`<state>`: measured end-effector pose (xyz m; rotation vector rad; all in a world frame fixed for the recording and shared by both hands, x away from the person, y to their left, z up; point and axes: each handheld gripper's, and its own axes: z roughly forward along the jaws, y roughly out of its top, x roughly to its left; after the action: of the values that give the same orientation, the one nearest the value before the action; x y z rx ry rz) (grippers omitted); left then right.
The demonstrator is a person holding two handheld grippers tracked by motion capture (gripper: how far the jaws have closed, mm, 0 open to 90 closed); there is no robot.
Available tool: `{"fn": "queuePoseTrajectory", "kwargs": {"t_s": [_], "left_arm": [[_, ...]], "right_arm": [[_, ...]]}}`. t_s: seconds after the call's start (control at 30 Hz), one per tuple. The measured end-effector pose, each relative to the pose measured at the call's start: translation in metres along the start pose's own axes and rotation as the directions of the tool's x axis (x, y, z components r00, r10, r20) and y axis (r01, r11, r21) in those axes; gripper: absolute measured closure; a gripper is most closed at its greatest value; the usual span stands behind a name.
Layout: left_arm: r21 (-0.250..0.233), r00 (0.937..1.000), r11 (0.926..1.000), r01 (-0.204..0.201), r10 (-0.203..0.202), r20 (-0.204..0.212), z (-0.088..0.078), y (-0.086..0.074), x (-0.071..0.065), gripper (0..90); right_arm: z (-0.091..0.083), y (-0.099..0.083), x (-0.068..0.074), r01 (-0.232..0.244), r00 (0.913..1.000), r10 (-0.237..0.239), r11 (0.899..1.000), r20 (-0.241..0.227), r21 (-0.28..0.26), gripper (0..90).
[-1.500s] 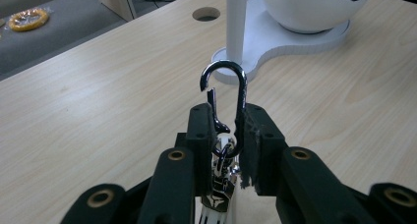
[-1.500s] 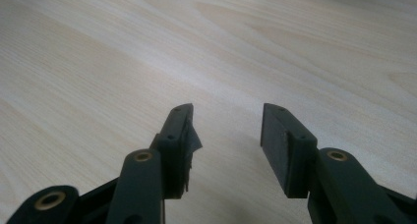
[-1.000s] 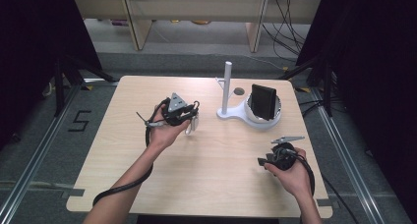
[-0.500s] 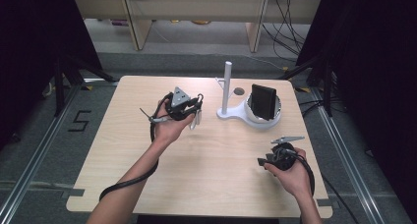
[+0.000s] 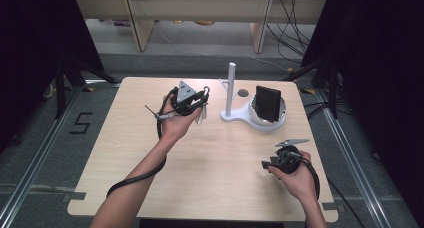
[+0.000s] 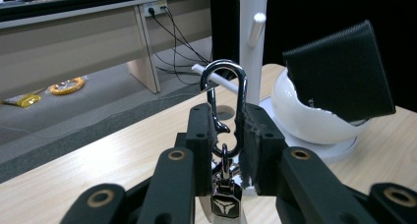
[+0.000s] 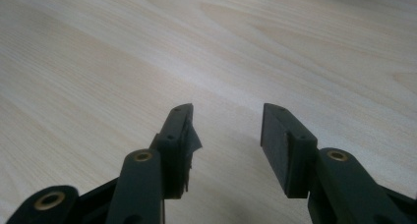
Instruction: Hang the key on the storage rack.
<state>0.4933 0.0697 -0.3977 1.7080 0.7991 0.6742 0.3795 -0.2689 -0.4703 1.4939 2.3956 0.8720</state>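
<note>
Silver carabiner (image 6: 225, 103) clamped in left gripper (image 6: 226, 135) near white peg stand (image 5: 231, 90), black wallet (image 5: 266, 103) in bowl (image 5: 260, 119) beyond, right gripper (image 7: 226, 145) wide, empty over desk (image 5: 220, 163)

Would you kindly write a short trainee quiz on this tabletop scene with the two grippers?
1. What does the left gripper hold?
2. True or false: the black wallet lies flat on the table.
3. Is the right gripper A) open and empty, or B) shut on a key?

Key: 1. A metal carabiner with a small tag, near the white stand. 2. False; it leans in the white bowl. 3. A.
</note>
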Motion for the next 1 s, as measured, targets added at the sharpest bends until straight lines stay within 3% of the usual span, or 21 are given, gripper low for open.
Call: {"fn": "queuePoseTrajectory", "kwargs": {"t_s": [0.03, 0.07, 0.33, 0.4, 1.0], "left_arm": [[-0.009, 1.0, 1.0, 0.001, -0.001, -0.001, 0.001, 0.002, -0.001, 74.4], [-0.013, 1.0, 0.9999, -0.005, 0.005, -0.002, 0.001, 0.003, -0.001, 74.5], [-0.049, 0.9999, 0.9987, -0.012, 0.012, 0.0, 0.008, 0.007, -0.004, 74.4], [-0.054, 0.9999, 0.9985, -0.012, 0.012, 0.001, 0.009, 0.008, -0.005, 74.4], [-0.074, 0.9991, 0.9964, -0.041, 0.042, 0.008, 0.019, 0.016, -0.01, 74.4]], "right_arm": [[-0.001, 0.0, 0.001, -0.011, 0.9999, 0.011, 1.0, -0.008, 0.015, 56.4], [0.001, -0.001, 0.003, -0.032, 0.9995, 0.032, 0.999, 0.009, -0.005, 56.4], [-0.001, -0.001, 0.003, -0.025, 0.9996, 0.025, 1.0, 0.016, 0.01, 56.3], [0.0, -0.001, 0.003, -0.042, 0.9991, 0.042, 0.999, 0.01, -0.005, 56.4], [-0.001, -0.001, 0.002, -0.027, 0.9995, 0.027, 1.0, 0.013, 0.014, 56.4]]}}
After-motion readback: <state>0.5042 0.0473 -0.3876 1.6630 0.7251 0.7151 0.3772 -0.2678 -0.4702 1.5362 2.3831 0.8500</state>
